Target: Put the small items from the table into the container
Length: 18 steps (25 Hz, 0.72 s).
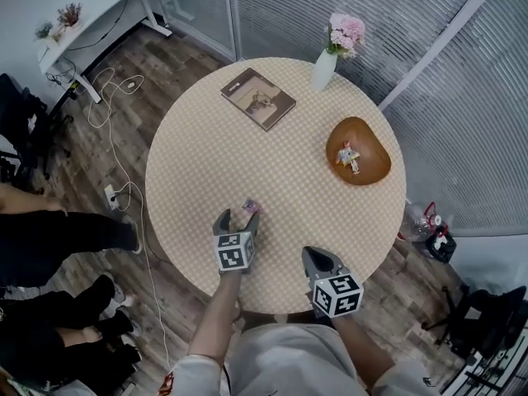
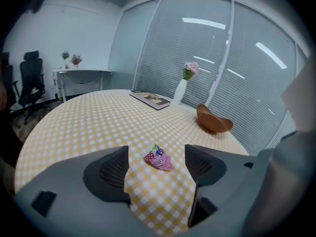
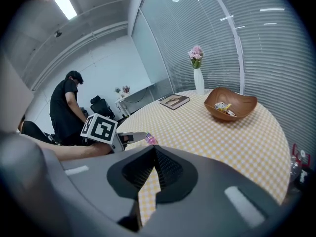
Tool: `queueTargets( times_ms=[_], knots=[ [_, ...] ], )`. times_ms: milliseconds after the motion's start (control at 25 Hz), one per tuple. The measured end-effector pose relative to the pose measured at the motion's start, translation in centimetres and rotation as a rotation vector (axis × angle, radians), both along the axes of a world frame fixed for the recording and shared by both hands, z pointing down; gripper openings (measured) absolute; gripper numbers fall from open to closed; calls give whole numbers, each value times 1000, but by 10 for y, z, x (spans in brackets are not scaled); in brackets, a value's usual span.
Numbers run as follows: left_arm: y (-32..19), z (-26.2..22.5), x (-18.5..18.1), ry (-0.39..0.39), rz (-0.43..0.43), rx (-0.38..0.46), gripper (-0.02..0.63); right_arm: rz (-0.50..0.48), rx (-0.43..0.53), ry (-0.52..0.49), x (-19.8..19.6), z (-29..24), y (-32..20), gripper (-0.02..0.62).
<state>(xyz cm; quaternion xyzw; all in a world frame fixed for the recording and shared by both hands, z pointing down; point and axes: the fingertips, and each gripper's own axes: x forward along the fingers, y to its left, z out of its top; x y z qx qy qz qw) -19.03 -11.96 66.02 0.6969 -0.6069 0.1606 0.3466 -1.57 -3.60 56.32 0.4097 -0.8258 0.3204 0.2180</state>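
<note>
A small pink and purple toy (image 1: 250, 208) (image 2: 158, 158) (image 3: 150, 139) lies on the checked round table (image 1: 247, 155). My left gripper (image 1: 238, 219) (image 2: 157, 163) stands open around it, one jaw on each side, neither pad touching it. My right gripper (image 1: 318, 261) (image 3: 152, 154) is shut and empty, over the table's near edge to the right of the left one. The brown wooden bowl (image 1: 371, 159) (image 2: 213, 121) (image 3: 232, 105) sits at the table's right side and holds a few small items (image 1: 348, 156) (image 3: 224, 107).
A book (image 1: 257, 98) (image 2: 150, 99) (image 3: 175, 101) and a white vase of pink flowers (image 1: 325, 66) (image 2: 180, 90) (image 3: 198, 80) stand at the far side. People's legs (image 1: 58, 238) are on the floor at the left; a person (image 3: 69, 110) stands beyond the table.
</note>
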Motion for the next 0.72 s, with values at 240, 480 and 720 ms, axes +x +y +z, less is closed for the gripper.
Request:
queueTargets(
  times_ms=[240,480,720],
  knots=[
    [-20,18,-4,-58,-256,-29,349,-3,-14,-2,8,3,-10,2],
    [-26,38,-5,-20,-440,-110,348,-30,-25,-4,24,4,-27,2],
    [-27,55,4,-26,-479,-170,322,-52,-37,-5,44,10,-43,2]
  ],
)
